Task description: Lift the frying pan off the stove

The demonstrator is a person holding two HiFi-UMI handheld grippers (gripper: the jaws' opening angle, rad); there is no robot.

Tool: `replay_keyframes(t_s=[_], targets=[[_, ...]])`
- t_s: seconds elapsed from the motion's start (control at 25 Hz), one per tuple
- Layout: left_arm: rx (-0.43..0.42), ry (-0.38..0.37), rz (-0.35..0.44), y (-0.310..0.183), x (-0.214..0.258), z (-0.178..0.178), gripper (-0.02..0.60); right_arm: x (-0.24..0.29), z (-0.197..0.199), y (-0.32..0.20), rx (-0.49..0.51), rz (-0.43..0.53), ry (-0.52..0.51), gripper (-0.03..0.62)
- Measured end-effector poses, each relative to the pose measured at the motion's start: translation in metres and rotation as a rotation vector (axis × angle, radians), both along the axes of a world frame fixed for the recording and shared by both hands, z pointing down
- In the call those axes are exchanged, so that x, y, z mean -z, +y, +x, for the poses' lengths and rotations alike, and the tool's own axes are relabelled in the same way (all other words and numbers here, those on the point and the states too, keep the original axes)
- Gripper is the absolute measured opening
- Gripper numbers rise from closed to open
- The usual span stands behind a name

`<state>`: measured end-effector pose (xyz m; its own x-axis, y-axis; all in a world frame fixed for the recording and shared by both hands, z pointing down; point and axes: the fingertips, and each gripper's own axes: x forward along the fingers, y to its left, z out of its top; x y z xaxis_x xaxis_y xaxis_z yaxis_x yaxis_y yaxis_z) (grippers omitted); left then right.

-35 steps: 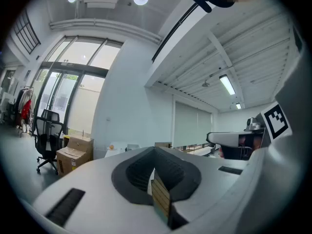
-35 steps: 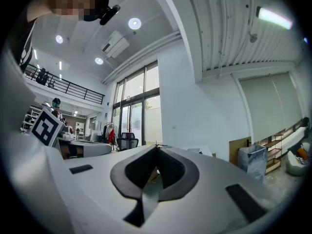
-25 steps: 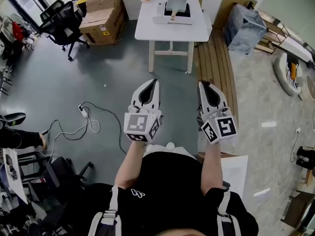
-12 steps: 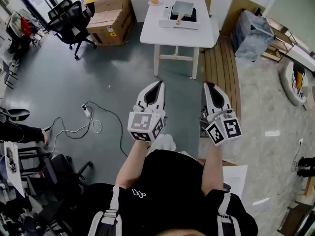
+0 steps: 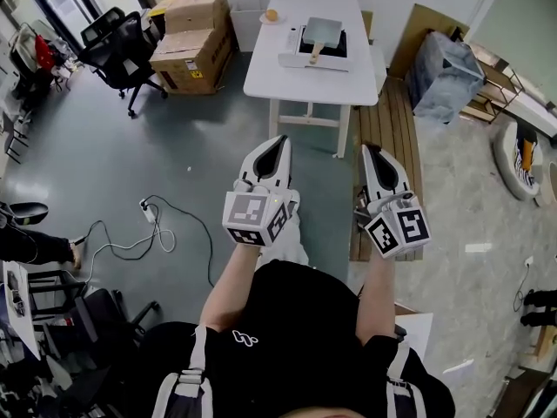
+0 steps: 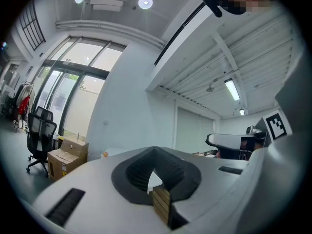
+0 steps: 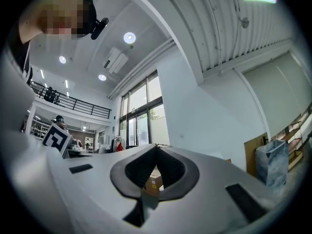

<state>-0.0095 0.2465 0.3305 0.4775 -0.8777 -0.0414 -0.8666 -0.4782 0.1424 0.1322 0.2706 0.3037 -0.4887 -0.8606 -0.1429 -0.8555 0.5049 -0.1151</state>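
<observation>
A square grey frying pan [image 5: 321, 32] with a wooden handle sits on a white stove [image 5: 296, 57] on the white table [image 5: 287, 81], far ahead across the room in the head view. My left gripper [image 5: 281, 140] and right gripper [image 5: 369, 150] are held side by side in front of the person's chest, well short of the table, tips pointing toward it. Both are shut with nothing between the jaws. In the left gripper view [image 6: 155, 150] and the right gripper view [image 7: 156, 147] the closed jaws point up at walls and ceiling; the pan is not visible there.
An orange ball [image 5: 271, 14] lies on the table's far left corner. Cardboard boxes [image 5: 191, 37] and a black office chair [image 5: 117, 46] stand at the left. A wooden bench [image 5: 387, 138] runs along the table's right side. A white cable [image 5: 144, 233] lies on the floor.
The view has shifted so the table sits slightly lower and closer in the head view. Both grippers stay shut and side by side, rising a little.
</observation>
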Motion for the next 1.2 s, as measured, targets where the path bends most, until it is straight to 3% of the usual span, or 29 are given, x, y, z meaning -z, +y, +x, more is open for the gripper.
replay_keyframes(t_s=[0.16, 0.28, 0.52, 0.72, 0.96, 1.2], targets=[[-0.001, 0.021, 0.038, -0.060, -0.003, -0.006, -0.003, -0.009, 0.002, -0.058, -0.012, 0.010, 0.022, 0.005], [0.011, 0.038, 0.003, -0.122, -0.020, -0.014, -0.005, -0.021, -0.005, -0.123, -0.017, -0.019, 0.055, 0.005], [0.018, 0.026, -0.037, -0.276, -0.017, -0.037, -0.003, -0.011, -0.025, -0.279, -0.033, -0.033, 0.074, 0.006], [-0.030, -0.002, -0.039, -0.387, -0.010, -0.036, -0.003, -0.008, -0.021, -0.391, -0.091, -0.043, 0.070, 0.006], [-0.120, -0.021, -0.036, -0.454, -0.008, -0.009, -0.003, -0.016, -0.012, -0.454, -0.109, -0.053, 0.071, 0.006], [-0.131, -0.003, -0.041, -0.497, -0.007, 0.002, -0.003, -0.024, -0.003, -0.495, -0.125, -0.074, 0.070, 0.006]])
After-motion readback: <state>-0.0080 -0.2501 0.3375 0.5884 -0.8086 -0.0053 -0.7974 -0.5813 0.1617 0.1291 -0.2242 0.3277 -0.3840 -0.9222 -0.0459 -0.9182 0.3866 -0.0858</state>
